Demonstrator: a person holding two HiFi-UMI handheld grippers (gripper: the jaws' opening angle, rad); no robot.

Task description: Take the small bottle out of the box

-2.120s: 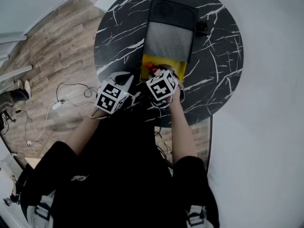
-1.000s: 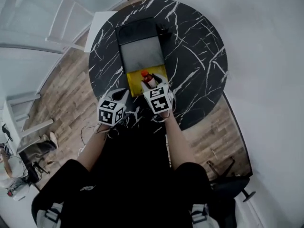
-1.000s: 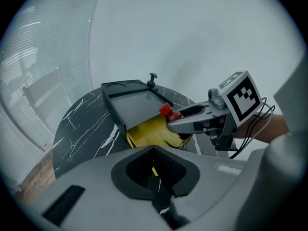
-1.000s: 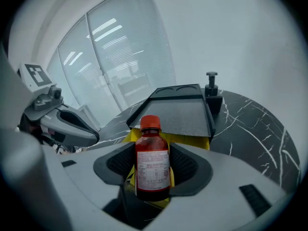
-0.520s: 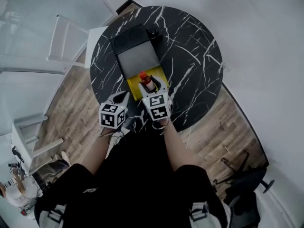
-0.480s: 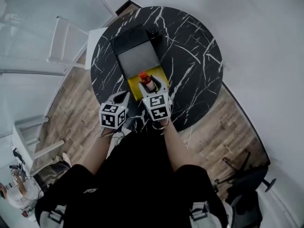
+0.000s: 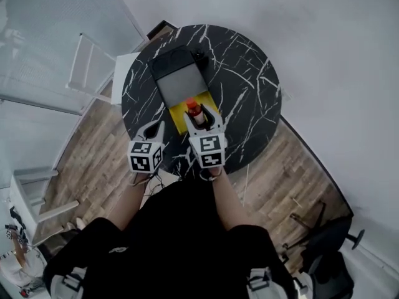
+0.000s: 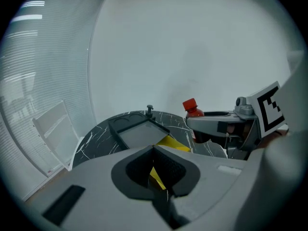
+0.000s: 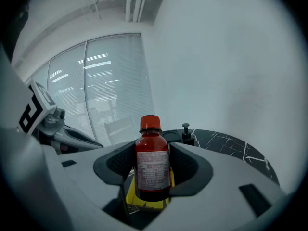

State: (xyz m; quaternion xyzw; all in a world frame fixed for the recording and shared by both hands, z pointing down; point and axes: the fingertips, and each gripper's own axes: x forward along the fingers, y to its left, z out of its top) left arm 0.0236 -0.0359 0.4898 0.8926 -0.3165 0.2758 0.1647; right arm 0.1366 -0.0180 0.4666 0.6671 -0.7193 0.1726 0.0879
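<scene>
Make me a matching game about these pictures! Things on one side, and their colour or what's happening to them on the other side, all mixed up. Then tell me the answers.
Things:
1. small bottle
2. left gripper
3. box
4. table

Colour or state:
A. black with white veins
B. yellow inside
C. held upright in the right gripper
D. shut, holding nothing

Pairs: 1-C, 2-D, 3-B, 4-A
</scene>
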